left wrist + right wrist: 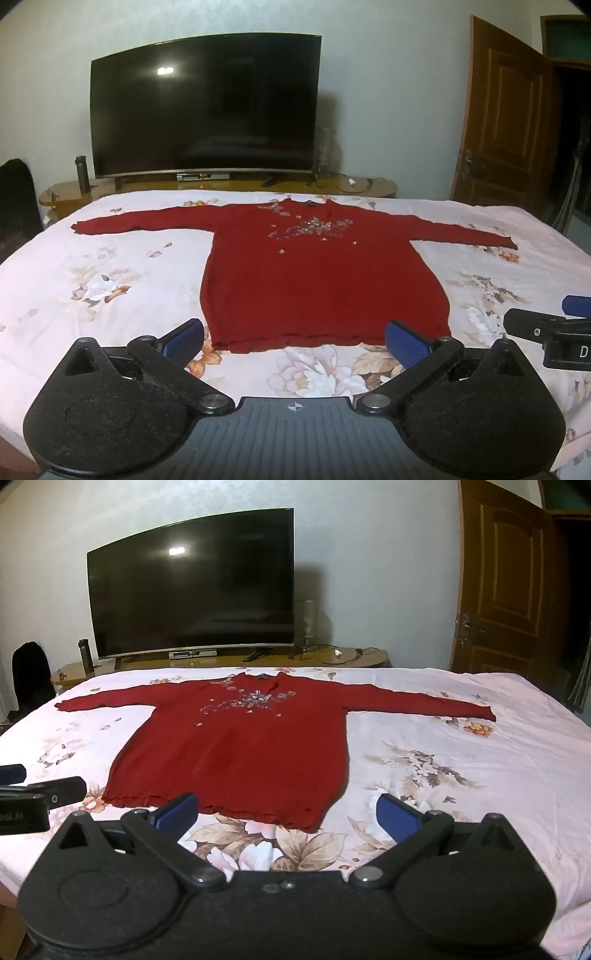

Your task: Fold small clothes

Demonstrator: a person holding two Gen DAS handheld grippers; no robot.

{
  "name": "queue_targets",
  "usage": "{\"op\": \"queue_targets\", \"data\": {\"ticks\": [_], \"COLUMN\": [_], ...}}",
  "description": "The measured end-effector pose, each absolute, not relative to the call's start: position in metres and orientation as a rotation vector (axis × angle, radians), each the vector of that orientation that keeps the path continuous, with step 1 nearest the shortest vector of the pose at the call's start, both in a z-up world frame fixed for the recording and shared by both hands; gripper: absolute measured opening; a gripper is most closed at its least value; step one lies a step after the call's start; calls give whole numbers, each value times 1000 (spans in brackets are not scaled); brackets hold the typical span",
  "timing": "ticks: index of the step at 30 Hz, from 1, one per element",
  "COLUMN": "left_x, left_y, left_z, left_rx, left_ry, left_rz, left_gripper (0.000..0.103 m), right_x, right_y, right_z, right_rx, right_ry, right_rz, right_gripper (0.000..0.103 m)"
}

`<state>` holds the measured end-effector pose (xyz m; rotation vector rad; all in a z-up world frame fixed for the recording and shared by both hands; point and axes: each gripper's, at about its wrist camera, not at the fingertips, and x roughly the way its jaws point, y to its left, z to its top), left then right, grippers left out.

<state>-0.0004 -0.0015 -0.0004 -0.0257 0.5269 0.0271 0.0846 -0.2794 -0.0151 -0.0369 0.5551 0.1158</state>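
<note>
Red sweater spread flat on floral bedsheet, sleeves out, hem nearest both tools, left gripper at 6 o'clock below hem, jaws apart, empty, right gripper at hem's 5 o'clock corner, likewise spread, empty.

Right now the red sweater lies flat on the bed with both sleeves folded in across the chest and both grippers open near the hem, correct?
Not quite: the red sweater lies flat on the bed, but both sleeves are spread straight out, as both wrist views show. The left gripper and right gripper are open near the hem.
</note>
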Motion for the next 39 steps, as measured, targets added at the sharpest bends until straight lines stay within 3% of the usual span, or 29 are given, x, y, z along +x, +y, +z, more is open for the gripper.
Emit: {"op": "queue_targets", "data": {"ticks": [39], "left_x": [1], "left_y": [0], "left_z": [-1], "left_rx": [-42], "left_ry": [520], "left_rz": [7], "left_gripper": [103], "right_x": [83], "right_y": [-272], "right_z": [-15], "right_rx": [-55], "right_ry": [547], "right_rz": [115], "right_gripper": [103]}}
